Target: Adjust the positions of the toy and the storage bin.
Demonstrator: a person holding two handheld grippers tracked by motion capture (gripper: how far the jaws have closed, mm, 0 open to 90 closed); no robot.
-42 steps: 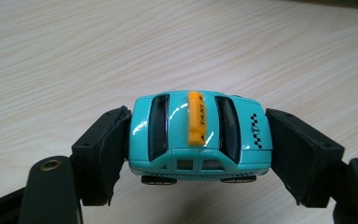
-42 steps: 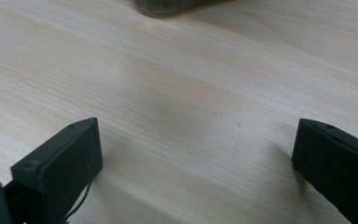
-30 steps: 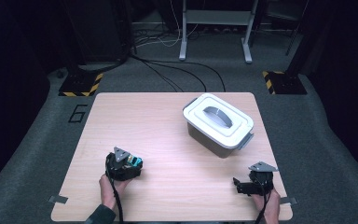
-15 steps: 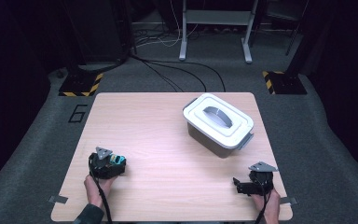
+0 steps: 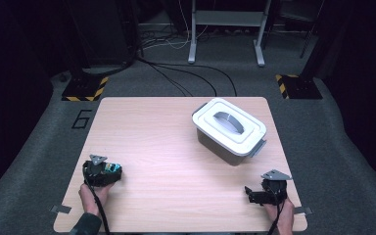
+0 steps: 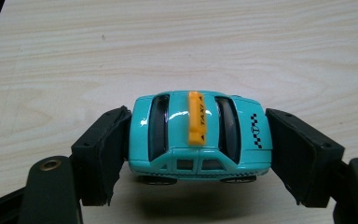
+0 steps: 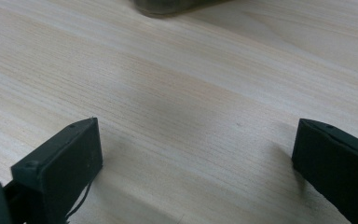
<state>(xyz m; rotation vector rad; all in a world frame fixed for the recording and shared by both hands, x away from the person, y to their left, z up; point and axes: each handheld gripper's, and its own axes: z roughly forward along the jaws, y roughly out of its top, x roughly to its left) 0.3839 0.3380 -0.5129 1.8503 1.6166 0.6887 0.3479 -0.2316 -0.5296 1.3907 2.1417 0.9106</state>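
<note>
A turquoise toy taxi (image 6: 200, 135) with a yellow roof sign sits crosswise between the jaws of my left gripper (image 6: 198, 156), which is shut on its front and rear ends. A shadow lies on the wood beneath the car. From above, the left gripper (image 5: 112, 172) and the toy taxi (image 5: 111, 169) are near the table's front left. My right gripper (image 5: 249, 194) rests near the front right corner, jaws pointing left. In its own view the right gripper (image 7: 198, 158) is open over bare wood.
A white lidded storage box (image 5: 229, 128) with a grey handle stands on the right half of the wooden table (image 5: 166, 147); its grey base (image 7: 168, 5) shows at the top of the right gripper view. Cables and metal stands are on the floor beyond.
My left gripper has moved leftward along the front of the table with the toy taxi in it. The right gripper has stayed put.
</note>
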